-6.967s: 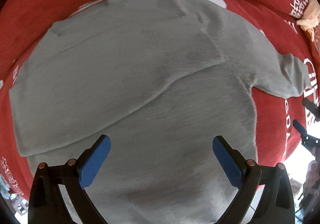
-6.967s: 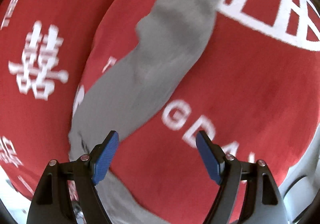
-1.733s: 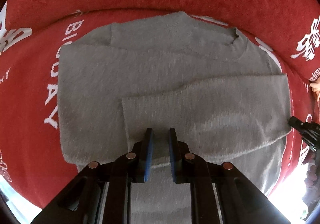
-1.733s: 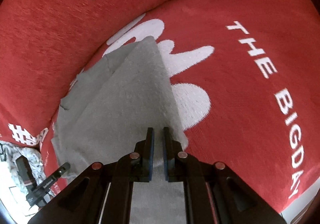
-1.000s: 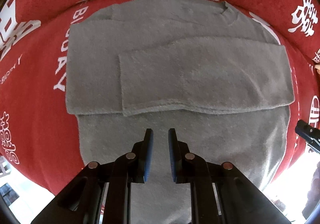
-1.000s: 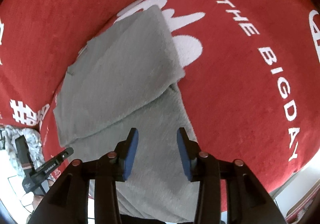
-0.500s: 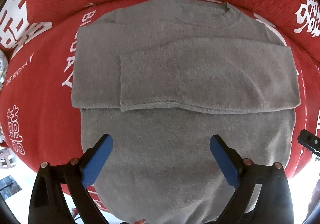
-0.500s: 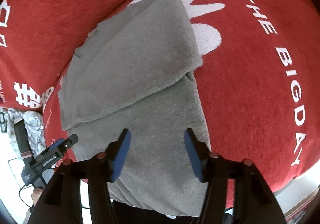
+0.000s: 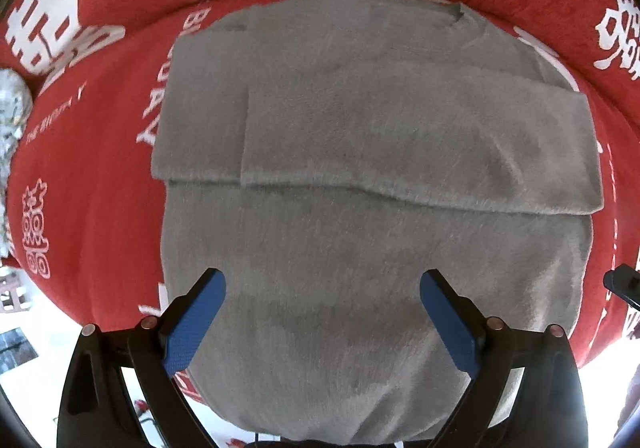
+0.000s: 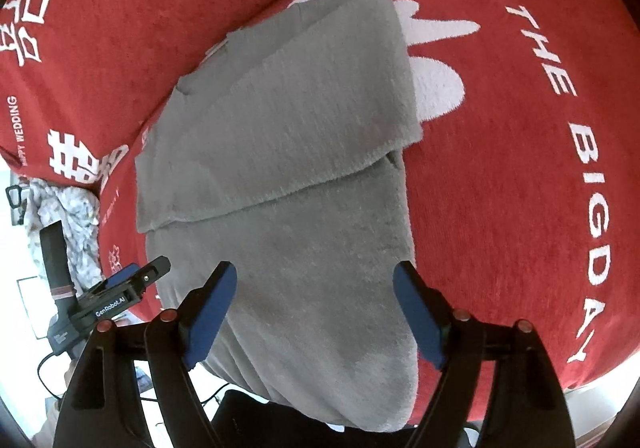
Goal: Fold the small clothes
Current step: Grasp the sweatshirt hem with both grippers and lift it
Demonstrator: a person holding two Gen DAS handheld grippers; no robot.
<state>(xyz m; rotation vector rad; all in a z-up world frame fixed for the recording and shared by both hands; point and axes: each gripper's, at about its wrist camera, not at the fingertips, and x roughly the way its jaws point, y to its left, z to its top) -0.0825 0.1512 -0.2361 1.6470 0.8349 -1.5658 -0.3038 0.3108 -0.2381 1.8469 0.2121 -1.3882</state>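
A small grey knitted sweater [image 9: 360, 228] lies flat on a red cloth [image 9: 100, 207] with white lettering. Both sleeves [image 9: 420, 151] are folded across its chest. Its hem hangs toward me over the near edge. My left gripper [image 9: 322, 312] is open and empty above the lower body of the sweater. My right gripper [image 10: 314, 308] is open and empty above the sweater's [image 10: 288, 167] lower right part. The left gripper also shows in the right wrist view [image 10: 120, 288] at the left edge of the sweater.
The red cloth [image 10: 520, 127] covers the whole surface and bears white characters and the words THE BIG DAY. A crumpled pale patterned cloth [image 10: 68, 215] lies at the far left. The surface's near edge runs just under both grippers, with bright floor beyond.
Both grippers have opened and let go of the sleeves, which now lie folded across the chest. Both have drawn back toward the hem.
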